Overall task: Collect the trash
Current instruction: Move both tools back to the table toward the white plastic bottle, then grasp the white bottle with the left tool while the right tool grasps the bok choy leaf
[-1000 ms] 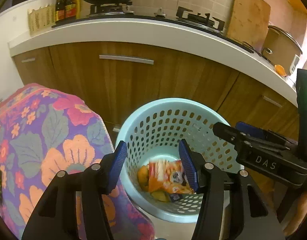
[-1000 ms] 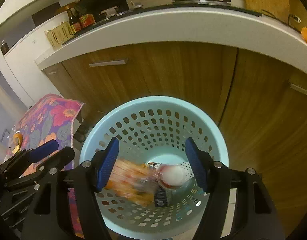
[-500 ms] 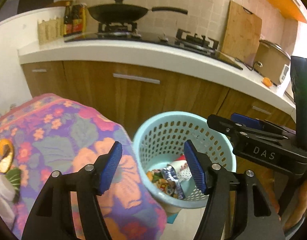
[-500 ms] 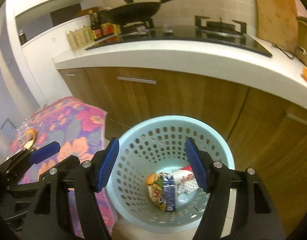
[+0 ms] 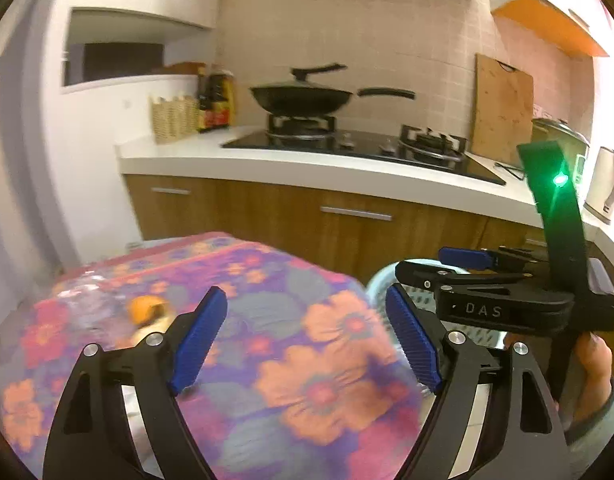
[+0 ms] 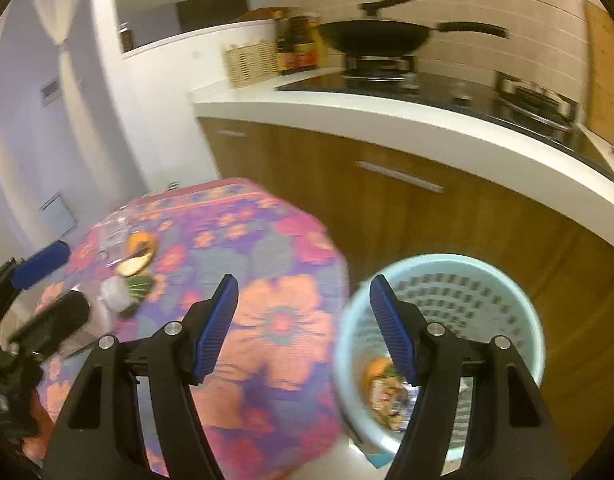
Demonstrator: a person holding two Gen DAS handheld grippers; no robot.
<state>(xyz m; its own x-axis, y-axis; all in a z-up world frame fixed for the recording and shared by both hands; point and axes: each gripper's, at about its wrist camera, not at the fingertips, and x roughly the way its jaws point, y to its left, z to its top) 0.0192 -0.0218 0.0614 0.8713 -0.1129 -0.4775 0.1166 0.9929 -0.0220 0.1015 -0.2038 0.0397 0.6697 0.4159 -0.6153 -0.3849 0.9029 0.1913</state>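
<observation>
Both tools wide open, empty

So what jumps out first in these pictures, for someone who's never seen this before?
Probably the loud flowered tablecloth filling the middle, with orange peel and scraps left at its far left end. Next, the pale blue basket on the floor to its right, wrappers inside. Both the left claw and right claw hang open and empty above.

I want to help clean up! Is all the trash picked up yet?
Not yet. Some wrappers already lie in the blue basket. Both the left claw and right claw are open and empty. Peels and scraps wait on the flowery table.
</observation>
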